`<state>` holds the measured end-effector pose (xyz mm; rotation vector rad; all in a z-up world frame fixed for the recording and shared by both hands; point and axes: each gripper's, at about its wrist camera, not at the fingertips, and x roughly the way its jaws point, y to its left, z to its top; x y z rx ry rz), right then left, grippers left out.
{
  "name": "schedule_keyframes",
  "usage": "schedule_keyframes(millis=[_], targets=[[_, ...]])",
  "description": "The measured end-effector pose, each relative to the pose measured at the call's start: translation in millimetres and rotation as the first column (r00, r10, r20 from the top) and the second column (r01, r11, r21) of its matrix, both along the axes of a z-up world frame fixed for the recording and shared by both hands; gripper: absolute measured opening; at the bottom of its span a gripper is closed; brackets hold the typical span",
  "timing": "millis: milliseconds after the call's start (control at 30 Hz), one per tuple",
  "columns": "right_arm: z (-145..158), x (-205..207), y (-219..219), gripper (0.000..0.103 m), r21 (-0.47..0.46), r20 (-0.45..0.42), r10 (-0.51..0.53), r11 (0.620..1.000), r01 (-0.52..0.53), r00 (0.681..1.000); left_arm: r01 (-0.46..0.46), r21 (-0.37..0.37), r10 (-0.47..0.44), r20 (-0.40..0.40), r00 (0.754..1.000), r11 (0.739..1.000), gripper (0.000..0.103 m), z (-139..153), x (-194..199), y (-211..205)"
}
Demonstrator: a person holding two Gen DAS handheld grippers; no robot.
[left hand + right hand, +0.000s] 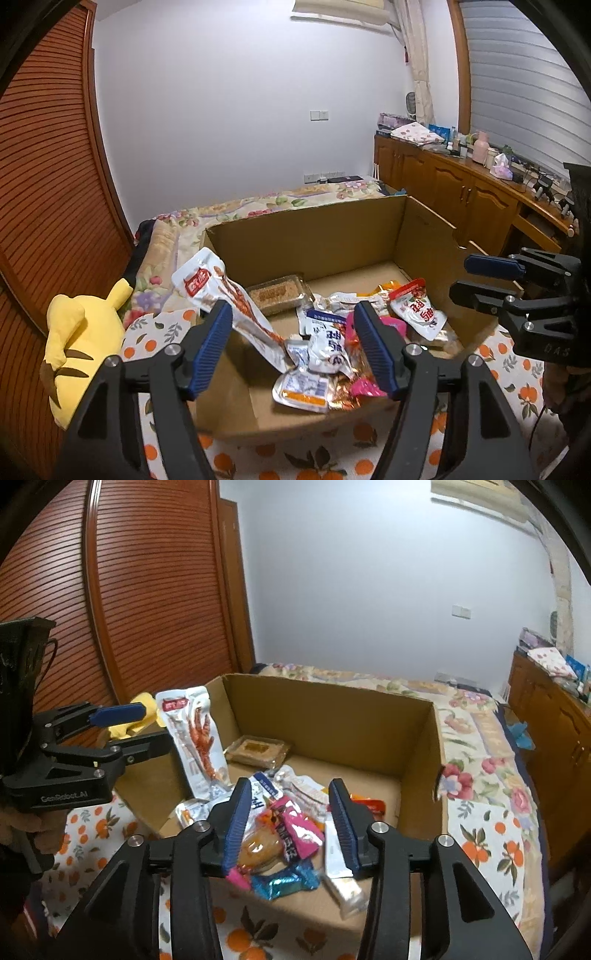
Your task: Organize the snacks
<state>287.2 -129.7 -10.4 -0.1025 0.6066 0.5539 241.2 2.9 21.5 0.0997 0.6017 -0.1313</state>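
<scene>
My left gripper (295,347) hangs with its jaws wide and nothing between the pads; the right gripper (291,827) stands narrower, also gripping nothing, though loose packets show through its gap. Both hover over the near edge of the cardboard box (321,236), which sits on the bed (258,203).

The snacks (332,350) lie heaped on the box floor just ahead of and below both grippers. A long white pouch (225,295) printed with a red claw leans against the box wall ahead of my left finger, and a clear tray of crumbly brown food (277,293) sits farther ahead. A pink wrapper (295,830) and a blue foil sweet (284,882) lie below the right gripper.

I judge the packets are just dropped in. Next I would pick one at a time, pinching a flat edge; the foil looks slippery, I think.
</scene>
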Motion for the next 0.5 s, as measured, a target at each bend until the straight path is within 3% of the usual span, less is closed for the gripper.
schedule_keyframes(millis=[333,500], targets=[[10,-46,-7,0.067,0.008,0.057,-0.075,0.997,0.074,0.996,-0.001,-0.015,0.001,0.039,0.999,1.0,0.076,8,-44,0],[17,-66,-8,0.077,0.014,0.087,-0.106,0.994,0.105,0.991,-0.002,-0.037,0.005,0.061,0.998,0.999,0.093,16,-62,0]])
